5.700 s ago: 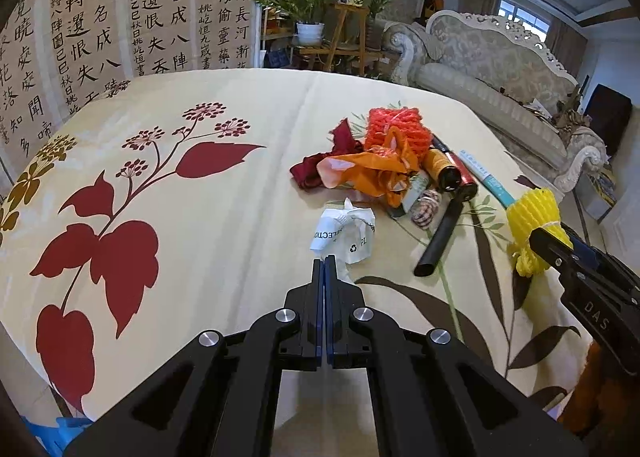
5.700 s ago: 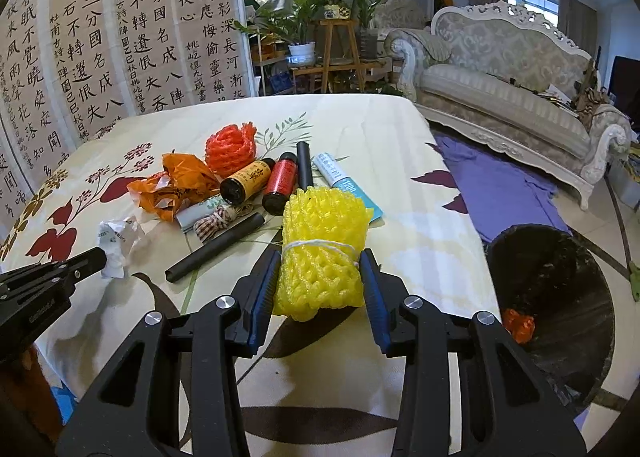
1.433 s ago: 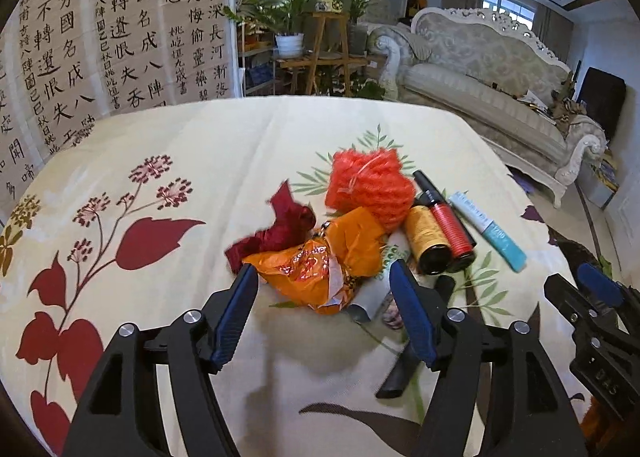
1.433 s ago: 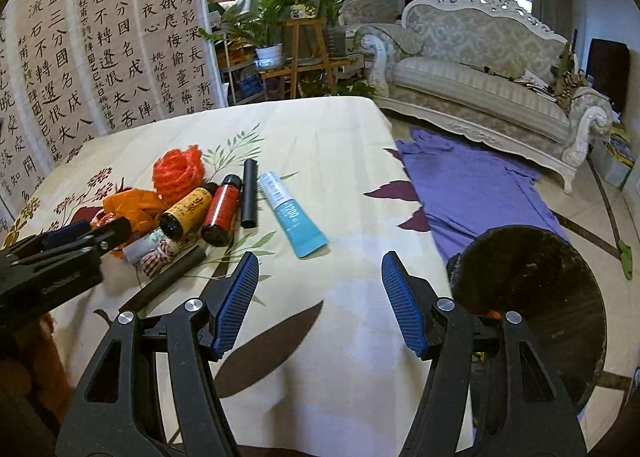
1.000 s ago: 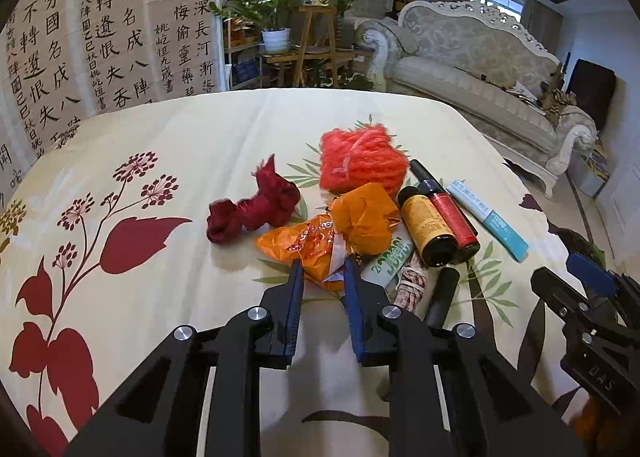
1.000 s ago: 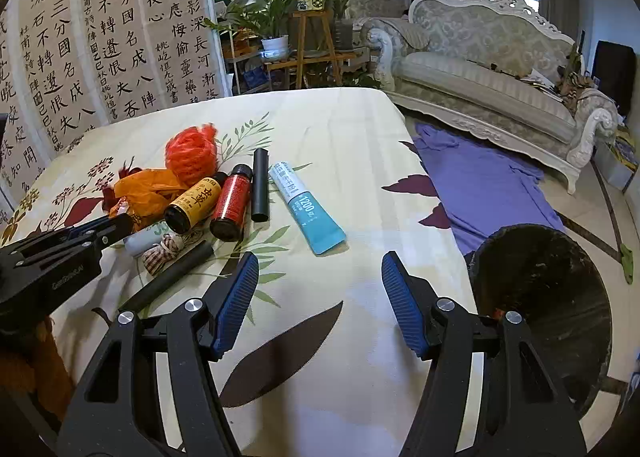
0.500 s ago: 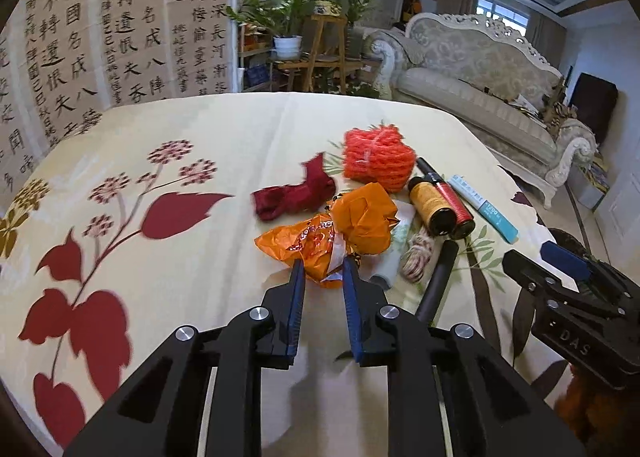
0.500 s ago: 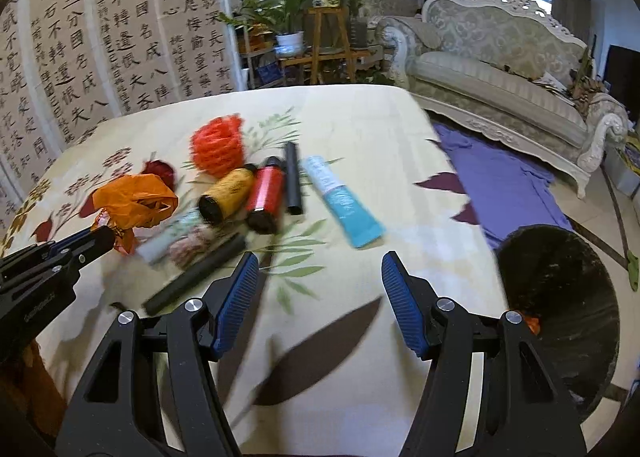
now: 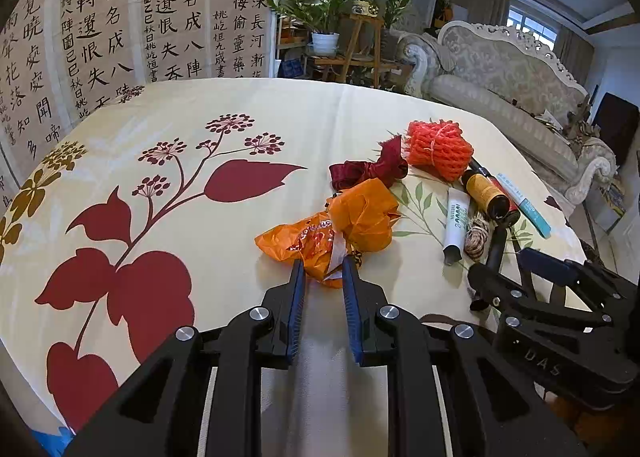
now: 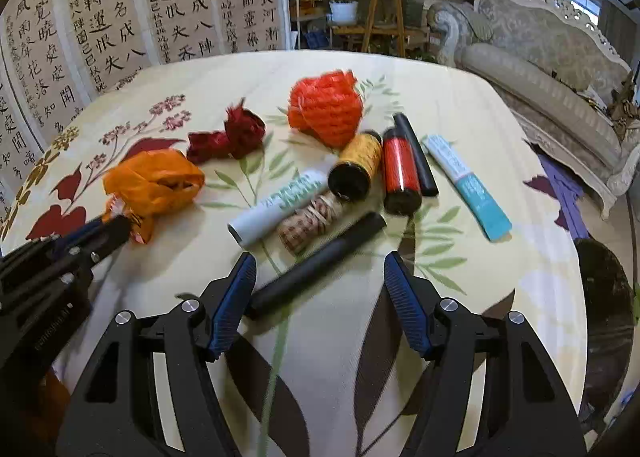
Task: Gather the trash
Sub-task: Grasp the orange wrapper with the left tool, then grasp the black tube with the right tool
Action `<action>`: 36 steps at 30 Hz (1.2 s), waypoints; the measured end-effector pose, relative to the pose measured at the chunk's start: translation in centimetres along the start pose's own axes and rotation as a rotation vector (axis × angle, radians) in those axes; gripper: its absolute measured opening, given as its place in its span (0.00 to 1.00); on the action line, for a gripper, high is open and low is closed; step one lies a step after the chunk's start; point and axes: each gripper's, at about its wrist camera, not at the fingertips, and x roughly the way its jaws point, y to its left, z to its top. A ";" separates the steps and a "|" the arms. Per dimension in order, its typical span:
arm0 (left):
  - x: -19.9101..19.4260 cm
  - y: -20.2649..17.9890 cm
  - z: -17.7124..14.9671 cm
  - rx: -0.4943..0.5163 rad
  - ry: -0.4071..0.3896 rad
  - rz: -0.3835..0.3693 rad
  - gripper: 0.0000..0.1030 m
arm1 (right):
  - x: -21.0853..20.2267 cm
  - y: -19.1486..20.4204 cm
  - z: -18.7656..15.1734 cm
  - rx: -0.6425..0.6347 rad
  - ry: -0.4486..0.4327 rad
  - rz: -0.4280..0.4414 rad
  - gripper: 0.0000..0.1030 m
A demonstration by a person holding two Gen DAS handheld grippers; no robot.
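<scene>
My left gripper point(image 9: 322, 271) is shut on the near end of a crumpled orange plastic bag point(image 9: 340, 227), which also shows in the right wrist view point(image 10: 154, 181). My right gripper point(image 10: 320, 277) is open and empty, its jaws on either side of a long black tube point(image 10: 320, 257). Beyond lie an orange foam net point(image 10: 326, 107), a dark red ribbon point(image 10: 228, 139), a white tube point(image 10: 280, 203), a twine bundle point(image 10: 312, 219), a yellow bottle point(image 10: 358, 165), a red bottle point(image 10: 400, 171) and a teal tube point(image 10: 468, 183).
All lie on a table with a floral cloth point(image 9: 160, 185). A black bin point(image 10: 604, 305) stands on the floor past the table's right edge. A calligraphy screen point(image 9: 120, 17), plants and a sofa point(image 9: 500, 81) stand behind the table.
My left gripper closed on the orange bag and pulled it back from the pile. My right gripper let the yellow net go earlier and has swung from the bin to over the black tube.
</scene>
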 end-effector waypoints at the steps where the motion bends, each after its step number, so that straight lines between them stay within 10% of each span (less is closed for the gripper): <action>1: 0.0 0.1 -0.1 -0.001 -0.001 -0.002 0.19 | -0.1 -0.3 0.0 0.005 0.002 -0.002 0.62; 17: -0.1 1.2 -0.6 -0.061 0.022 -0.086 0.11 | -1.1 -3.9 -1.9 0.023 -0.005 -0.078 0.52; 31: -1.7 -0.4 1.1 0.056 -0.078 -0.029 0.72 | 0.4 -2.3 0.1 -0.037 -0.002 -0.007 0.14; 36: 0.5 -1.2 2.4 0.102 -0.019 -0.038 0.72 | 0.1 -3.4 -0.1 -0.033 -0.003 -0.017 0.13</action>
